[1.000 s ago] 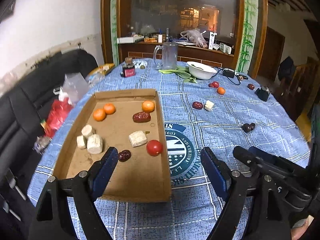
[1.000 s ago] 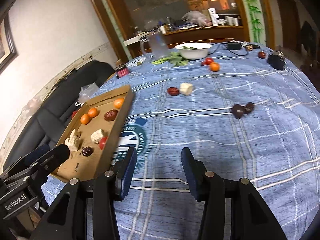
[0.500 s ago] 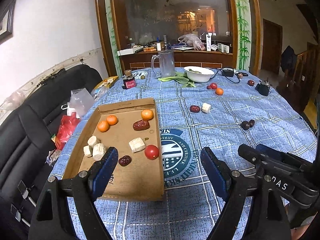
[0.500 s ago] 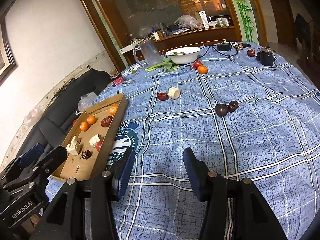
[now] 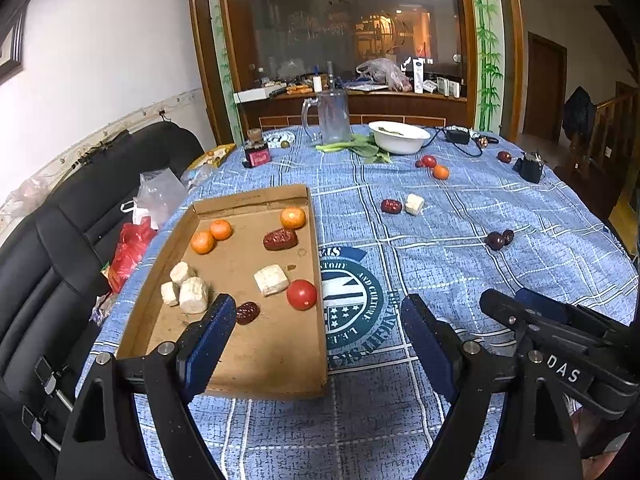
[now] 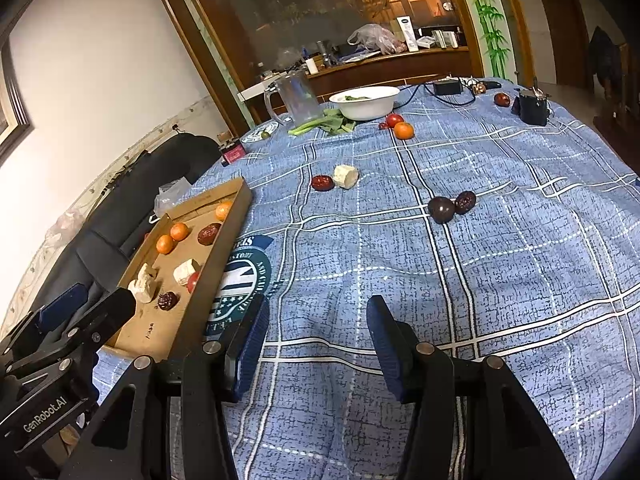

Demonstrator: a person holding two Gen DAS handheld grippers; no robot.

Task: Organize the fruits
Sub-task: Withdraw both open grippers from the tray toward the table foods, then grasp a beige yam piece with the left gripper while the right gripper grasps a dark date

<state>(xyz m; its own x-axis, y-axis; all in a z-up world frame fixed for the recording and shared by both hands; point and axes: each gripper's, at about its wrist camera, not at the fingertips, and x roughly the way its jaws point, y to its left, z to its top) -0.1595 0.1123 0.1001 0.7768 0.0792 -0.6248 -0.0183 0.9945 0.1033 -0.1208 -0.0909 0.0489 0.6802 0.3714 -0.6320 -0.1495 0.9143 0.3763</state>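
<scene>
A shallow cardboard tray (image 5: 256,196) lies on the blue checked tablecloth (image 5: 440,264) and holds three oranges, a tomato (image 5: 301,294), two red dates and several white chunks. It also shows in the right wrist view (image 6: 216,248). Loose on the cloth are a date (image 6: 322,182) beside a white chunk (image 6: 345,176), two dark fruits (image 6: 441,209), and a tomato with an orange (image 6: 403,130). My left gripper (image 5: 316,330) is open and empty above the tray's near end. My right gripper (image 6: 316,334) is open and empty above bare cloth.
A white bowl (image 5: 398,136), greens, a glass jug (image 5: 333,116), a small red jar (image 5: 257,153) and a black box (image 5: 531,168) stand at the table's far side. A black sofa (image 5: 60,240) with plastic bags runs along the left edge.
Both grippers have pulled back and lifted a little, so more of the table and room shows. Jaws stay open. No fruit has moved.
</scene>
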